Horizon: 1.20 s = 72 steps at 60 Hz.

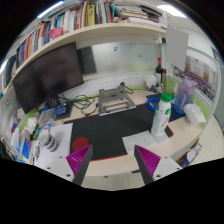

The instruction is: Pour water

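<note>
1. The gripper point(112, 160) is seen with its two fingers held wide apart; nothing is gripped between them; a purple pad point(79, 152) is borne on the inner face of the left finger and another on the right.
2. A spray bottle point(162, 112) with a green head and a pale body is seen standing upright on the surface point(108, 168); it is taken as the landmark, and it is placed beyond the fingers, ahead of the right one, well apart from both.
3. A dark mat point(105, 130) is laid on the surface just to the left of the spray bottle.
4. A black monitor point(48, 74) is set further left of the spray bottle and behind the mat.
5. A shelf of books point(70, 22) is mounted above the spray bottle and the monitor.
6. Whether water is held in the spray bottle cannot be told.
</note>
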Available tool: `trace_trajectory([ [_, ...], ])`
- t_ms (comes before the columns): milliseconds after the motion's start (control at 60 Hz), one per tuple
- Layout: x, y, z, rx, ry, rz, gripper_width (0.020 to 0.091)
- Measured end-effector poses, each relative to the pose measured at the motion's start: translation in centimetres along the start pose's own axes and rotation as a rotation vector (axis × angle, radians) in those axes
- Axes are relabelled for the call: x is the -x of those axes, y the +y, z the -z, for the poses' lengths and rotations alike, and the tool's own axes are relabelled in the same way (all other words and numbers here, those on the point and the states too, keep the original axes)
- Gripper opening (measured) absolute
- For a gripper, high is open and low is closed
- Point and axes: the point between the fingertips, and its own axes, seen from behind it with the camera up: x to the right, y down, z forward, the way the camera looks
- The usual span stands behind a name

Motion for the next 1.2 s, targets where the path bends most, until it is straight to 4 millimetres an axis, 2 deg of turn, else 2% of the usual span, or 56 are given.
trace_trajectory([
  [117, -7.8, 0.7, -2.8, -0.021, 0.088, -0.001, 0.0858],
  [233, -13.9, -0.5, -5.6, -0.078, 0.148, 0.021, 0.0861],
  [333, -18.0, -2.6, -8.0, -0.149, 0.184, 0.061, 0.0859],
  [400, -19.5, -4.7, -9.4, -0.211, 0.184, 0.072, 0.0859],
  [517, -20.6, -7.5, -11.8, -0.277, 0.145, 0.117, 0.0855],
  [633, -20.6, -8.9, -14.2, -0.307, 0.104, 0.157, 0.0841],
  [667, -20.5, -9.0, -14.9, -0.31, 0.093, 0.166, 0.0803],
  [700, -20.5, -9.1, -15.5, -0.312, 0.086, 0.173, 0.0733],
  [733, -20.5, -9.4, -15.8, -0.325, 0.083, 0.175, 0.0621],
  [750, -20.3, -9.5, -15.9, -0.332, 0.078, 0.178, 0.0543],
  [867, -19.8, -10.2, -16.4, -0.384, 0.073, 0.212, 0.05],
  [1050, -19.3, -11.0, -16.5, -0.464, 0.059, 0.243, 0.0371],
  [1200, -19.4, -11.0, -16.5, -0.468, 0.061, 0.241, 0.0354],
])
